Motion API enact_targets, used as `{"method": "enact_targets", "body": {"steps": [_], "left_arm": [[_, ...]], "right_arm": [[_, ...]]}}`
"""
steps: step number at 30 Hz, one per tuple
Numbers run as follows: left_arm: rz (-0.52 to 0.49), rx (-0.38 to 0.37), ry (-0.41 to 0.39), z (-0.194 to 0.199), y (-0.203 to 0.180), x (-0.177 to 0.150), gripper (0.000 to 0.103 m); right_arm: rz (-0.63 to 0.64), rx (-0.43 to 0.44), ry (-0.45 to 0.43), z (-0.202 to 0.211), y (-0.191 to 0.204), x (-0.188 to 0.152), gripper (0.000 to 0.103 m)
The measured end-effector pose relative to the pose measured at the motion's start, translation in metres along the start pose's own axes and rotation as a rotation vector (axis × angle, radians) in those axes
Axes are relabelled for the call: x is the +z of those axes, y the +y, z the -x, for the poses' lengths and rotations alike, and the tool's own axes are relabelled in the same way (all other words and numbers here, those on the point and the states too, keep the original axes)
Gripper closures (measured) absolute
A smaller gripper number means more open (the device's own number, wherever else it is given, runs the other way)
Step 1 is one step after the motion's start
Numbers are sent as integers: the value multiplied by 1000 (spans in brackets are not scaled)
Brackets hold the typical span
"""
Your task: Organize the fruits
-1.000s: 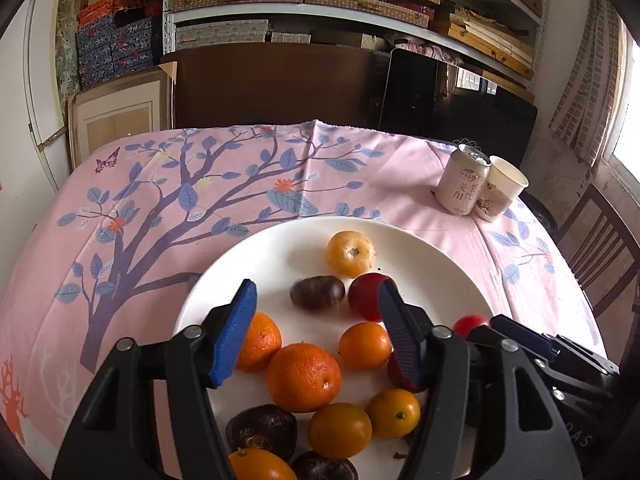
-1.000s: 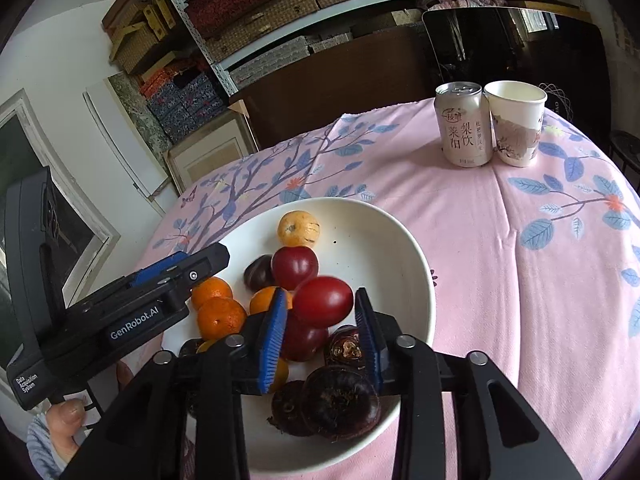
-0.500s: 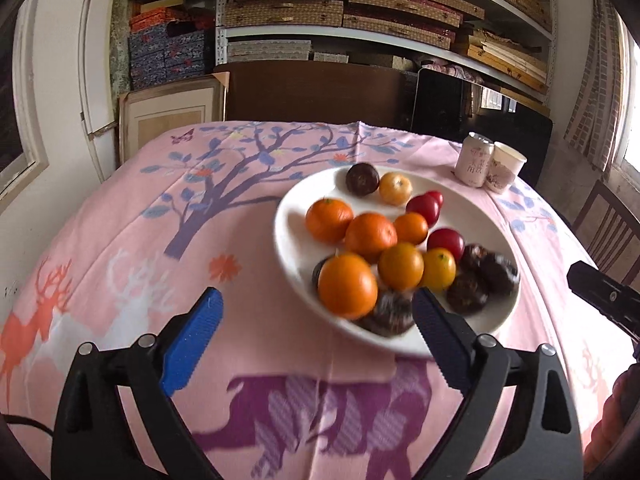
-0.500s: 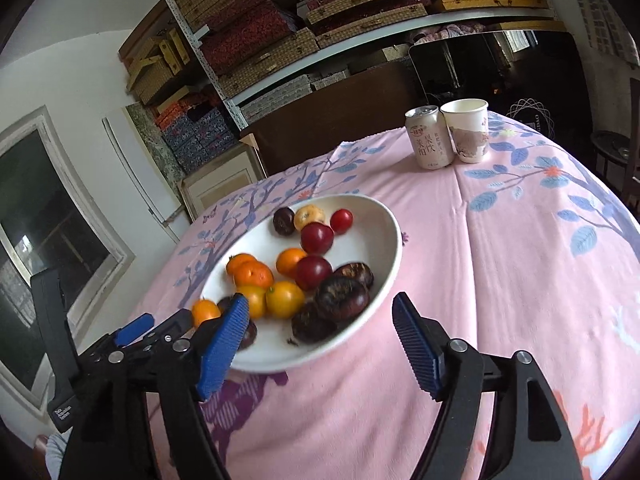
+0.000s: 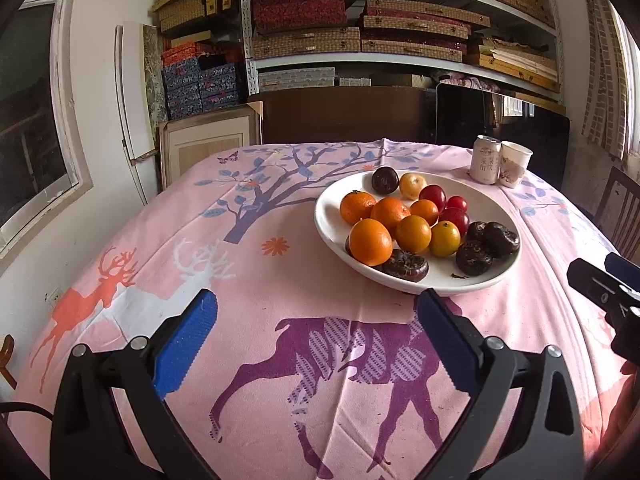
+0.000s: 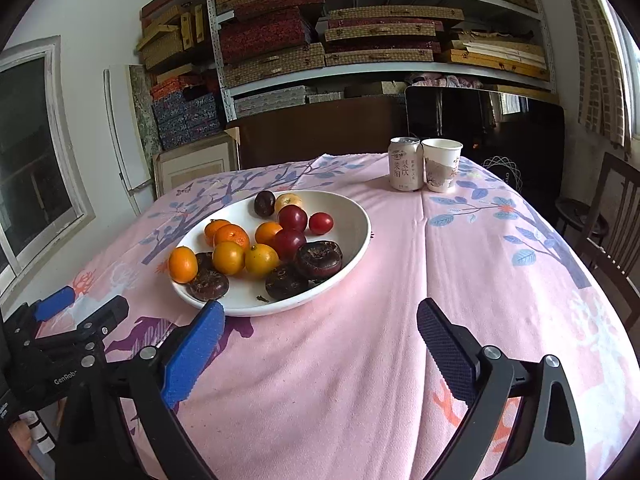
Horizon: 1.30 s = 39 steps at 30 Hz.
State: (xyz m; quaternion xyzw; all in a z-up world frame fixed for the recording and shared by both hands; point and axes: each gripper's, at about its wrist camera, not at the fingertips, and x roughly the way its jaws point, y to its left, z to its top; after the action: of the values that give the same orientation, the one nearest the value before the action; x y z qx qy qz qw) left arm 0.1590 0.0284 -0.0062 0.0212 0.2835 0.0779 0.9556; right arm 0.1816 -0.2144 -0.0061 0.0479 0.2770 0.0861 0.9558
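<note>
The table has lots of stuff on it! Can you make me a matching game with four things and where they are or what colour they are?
Things:
1. drink can
2. paper cup
3. white plate
4. tablecloth

Clues:
A. holds orange, red and dark brown fruits
B. pink, with trees and deer printed on it
C. stands at the far side of the table, touching the cup's left side
D. white and open at the top, right of the can

Pairs: 1-C, 2-D, 3-A, 4-B
</note>
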Motion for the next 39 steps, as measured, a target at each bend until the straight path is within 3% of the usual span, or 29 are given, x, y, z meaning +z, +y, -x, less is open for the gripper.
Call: {"method": "enact_targets", "body": {"steps": [5,20,39], "left_arm": [[-34,64,-14,1,-4,2,5],[-37,38,-22,5,-2,0,5],[-38,29,-25,7,-4,1,5]], "right_arm": [[26,-18,-2,1,4,0,4],[95,-40,17,3,21,-8,4],[87,-24,27,9,22,-10,4]]}}
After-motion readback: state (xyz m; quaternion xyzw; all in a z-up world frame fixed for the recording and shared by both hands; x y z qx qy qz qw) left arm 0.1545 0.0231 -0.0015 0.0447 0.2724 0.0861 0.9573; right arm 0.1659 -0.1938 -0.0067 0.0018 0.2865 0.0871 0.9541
